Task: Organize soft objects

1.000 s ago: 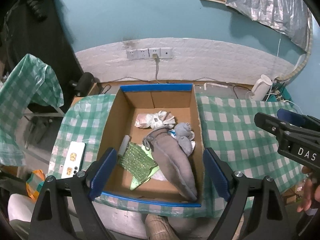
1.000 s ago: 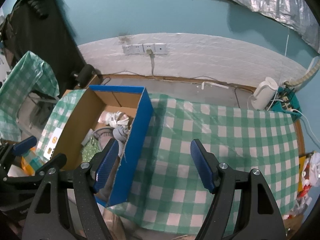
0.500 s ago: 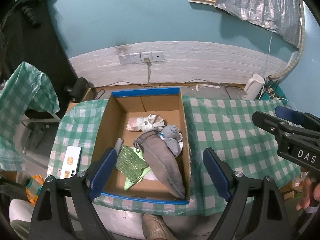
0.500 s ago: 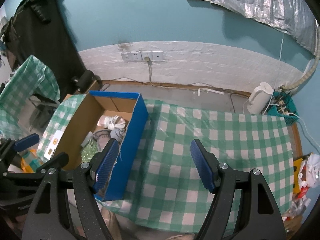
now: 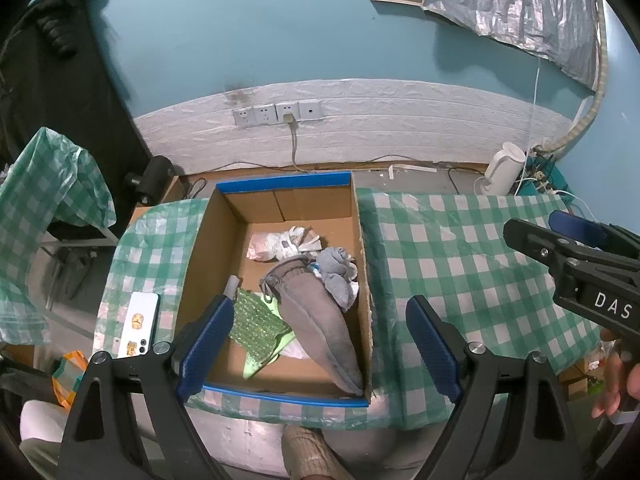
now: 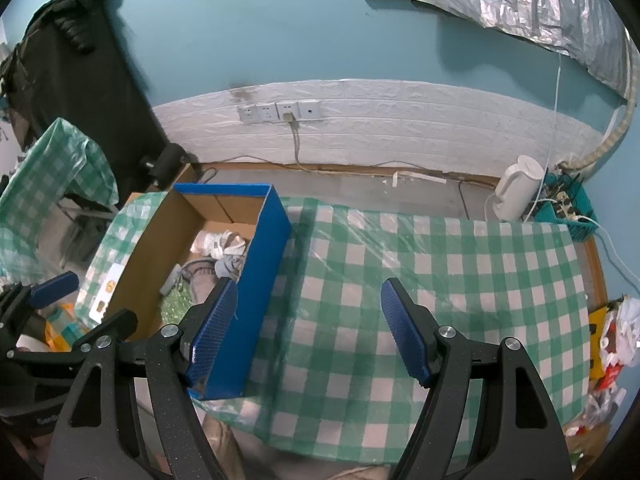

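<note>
A blue-edged cardboard box (image 5: 224,240) stands on the green checked table (image 5: 452,256). Inside lie a long grey soft item (image 5: 320,316), a green knitted cloth (image 5: 256,320), a balled grey sock (image 5: 338,266) and a white-pink bundle (image 5: 276,242). My left gripper (image 5: 316,344) is open and empty, held high above the box's near side. My right gripper (image 6: 308,332) is open and empty above the table, just right of the box's blue wall (image 6: 256,280). The right gripper also shows at the right edge of the left wrist view (image 5: 576,252).
A white phone (image 5: 138,324) lies on the table left of the box. A white kettle (image 6: 518,192) and a blue basket of cables (image 6: 572,212) stand on the floor behind the table. A cloth-covered chair (image 5: 44,200) is at left.
Both grippers have risen and pulled back from the table; the box and table look smaller. The items in the box have not moved.
</note>
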`<state>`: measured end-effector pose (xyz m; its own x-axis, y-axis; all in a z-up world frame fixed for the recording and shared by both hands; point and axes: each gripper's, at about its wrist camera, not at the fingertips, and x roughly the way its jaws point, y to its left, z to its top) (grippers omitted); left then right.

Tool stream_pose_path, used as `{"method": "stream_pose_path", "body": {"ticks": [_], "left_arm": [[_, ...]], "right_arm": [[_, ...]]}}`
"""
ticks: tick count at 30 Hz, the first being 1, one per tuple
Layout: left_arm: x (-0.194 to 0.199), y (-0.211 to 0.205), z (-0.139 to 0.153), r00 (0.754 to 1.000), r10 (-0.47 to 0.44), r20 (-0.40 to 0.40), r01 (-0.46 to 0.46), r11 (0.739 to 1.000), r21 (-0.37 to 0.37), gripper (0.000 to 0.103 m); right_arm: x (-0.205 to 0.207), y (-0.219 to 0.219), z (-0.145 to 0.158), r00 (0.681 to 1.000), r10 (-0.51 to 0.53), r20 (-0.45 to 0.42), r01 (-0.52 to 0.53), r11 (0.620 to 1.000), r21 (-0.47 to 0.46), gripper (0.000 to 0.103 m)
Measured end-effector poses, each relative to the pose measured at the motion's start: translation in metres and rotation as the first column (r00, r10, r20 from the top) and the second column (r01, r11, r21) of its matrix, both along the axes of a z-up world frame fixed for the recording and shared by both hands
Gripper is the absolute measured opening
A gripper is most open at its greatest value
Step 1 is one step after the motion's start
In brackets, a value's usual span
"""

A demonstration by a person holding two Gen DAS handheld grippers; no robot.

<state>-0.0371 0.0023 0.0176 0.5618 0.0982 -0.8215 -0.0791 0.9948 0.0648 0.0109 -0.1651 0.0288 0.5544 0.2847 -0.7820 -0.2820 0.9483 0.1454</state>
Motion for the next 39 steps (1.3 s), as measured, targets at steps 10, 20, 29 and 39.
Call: {"method": "stream_pose_path", "body": {"ticks": [10, 20, 29, 39], "left_arm": [[-0.0005, 0.0018, -0.0002, 1.000, 0.004, -0.008, -0.004, 1.000, -0.004, 0.089], [-0.0017, 0.0047, 0.0001, 1.000, 0.006, -0.007, -0.006, 1.000, -0.004, 0.089], [-0.0015, 0.0048, 0.0005, 1.000, 0.006, -0.008, -0.006, 1.000, -0.002, 0.089], [-0.0027, 0.0071, 0.0002, 1.000, 0.009, -0.007, -0.009, 1.000, -0.001, 0.089]], "right_arm": [[-0.0004, -0.0014, 0.0002, 1.000, 0.000, 0.000, 0.000, 1.000, 0.002, 0.074], [0.0000, -0.0009, -0.0002, 1.000, 0.000, 0.000, 0.000, 1.000, 0.000, 0.074], [-0.0003, -0.0013, -0.0006, 1.000, -0.001, -0.003, 0.001, 1.000, -0.001, 0.074], [-0.0006, -0.0010, -0.0008, 1.000, -0.003, -0.003, 0.003, 1.000, -0.001, 0.074]]}}
